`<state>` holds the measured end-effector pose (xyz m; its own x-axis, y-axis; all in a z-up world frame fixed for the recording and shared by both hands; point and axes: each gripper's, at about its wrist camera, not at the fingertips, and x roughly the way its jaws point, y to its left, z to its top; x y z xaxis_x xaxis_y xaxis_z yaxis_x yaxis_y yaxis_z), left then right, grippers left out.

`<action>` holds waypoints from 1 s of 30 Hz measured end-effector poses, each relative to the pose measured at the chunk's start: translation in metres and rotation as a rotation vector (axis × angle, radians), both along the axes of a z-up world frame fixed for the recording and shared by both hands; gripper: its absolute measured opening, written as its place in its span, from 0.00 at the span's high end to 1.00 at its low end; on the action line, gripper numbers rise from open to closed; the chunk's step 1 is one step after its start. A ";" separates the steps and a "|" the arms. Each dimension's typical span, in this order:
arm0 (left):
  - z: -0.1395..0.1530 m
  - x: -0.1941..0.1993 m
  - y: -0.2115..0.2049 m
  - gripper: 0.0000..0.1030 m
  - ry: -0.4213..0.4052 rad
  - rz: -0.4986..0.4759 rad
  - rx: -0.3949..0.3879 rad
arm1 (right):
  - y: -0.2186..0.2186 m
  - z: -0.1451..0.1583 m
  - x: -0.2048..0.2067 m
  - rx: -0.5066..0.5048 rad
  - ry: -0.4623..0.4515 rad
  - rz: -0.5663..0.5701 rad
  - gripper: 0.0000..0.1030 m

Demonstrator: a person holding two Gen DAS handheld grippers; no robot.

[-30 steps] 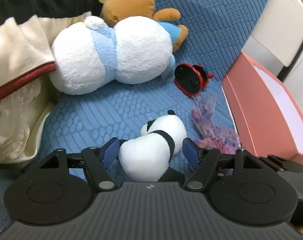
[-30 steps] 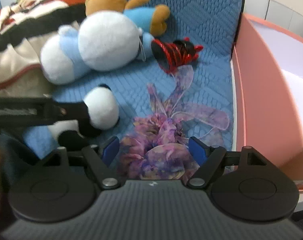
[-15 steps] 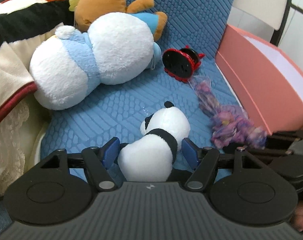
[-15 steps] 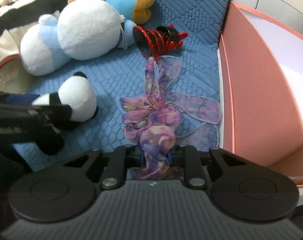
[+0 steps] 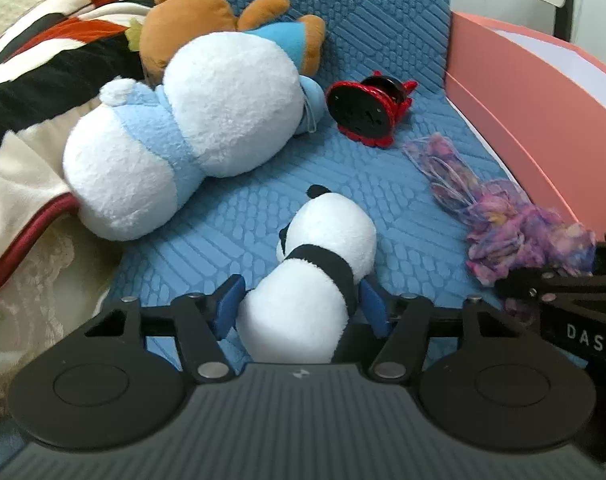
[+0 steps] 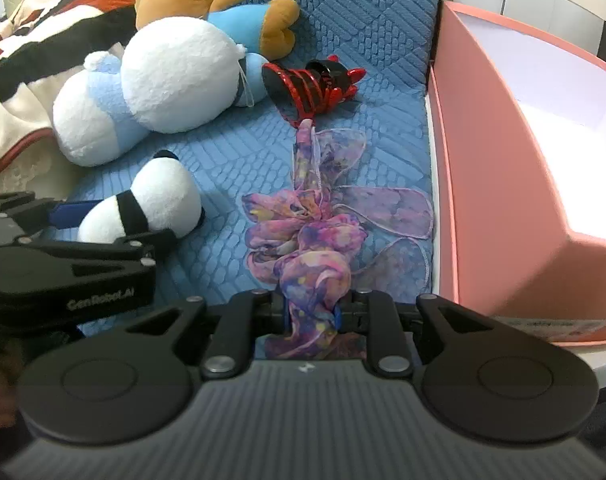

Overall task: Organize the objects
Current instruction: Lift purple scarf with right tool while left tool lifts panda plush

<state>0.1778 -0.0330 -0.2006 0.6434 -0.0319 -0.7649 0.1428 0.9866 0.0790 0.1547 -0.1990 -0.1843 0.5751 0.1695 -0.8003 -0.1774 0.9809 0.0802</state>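
My left gripper [image 5: 301, 306] is shut on a small panda plush [image 5: 315, 276], its blue pads pressed against the panda's body on the blue quilted mat [image 5: 243, 232]. The panda [image 6: 151, 208] and the left gripper also show in the right wrist view. My right gripper [image 6: 313, 316] is shut on a purple-pink sheer scarf [image 6: 315, 240], whose far end trails toward a red and black hair claw [image 6: 315, 88]. In the left wrist view the scarf [image 5: 503, 216] and the claw [image 5: 367, 110] lie to the right.
A pink box [image 6: 543, 140] with a white inside stands open along the right edge of the mat. A large white and light-blue plush [image 5: 183, 140] and a brown bear plush [image 5: 207, 28] lie at the back left. A striped blanket [image 5: 43, 72] covers the left.
My right gripper closed on the scarf and has bunched it up. My left gripper's pads have closed in on the panda.
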 end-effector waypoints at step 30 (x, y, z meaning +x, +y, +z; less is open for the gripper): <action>0.129 -0.026 0.002 0.42 -0.031 0.224 -0.306 | -0.041 0.117 -0.016 0.149 -0.055 0.035 0.78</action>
<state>0.1517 -0.0312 -0.0715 0.6829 -0.1118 -0.7219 -0.0766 0.9718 -0.2230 0.1384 -0.2400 -0.0671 0.6090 0.3046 -0.7323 -0.2190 0.9520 0.2138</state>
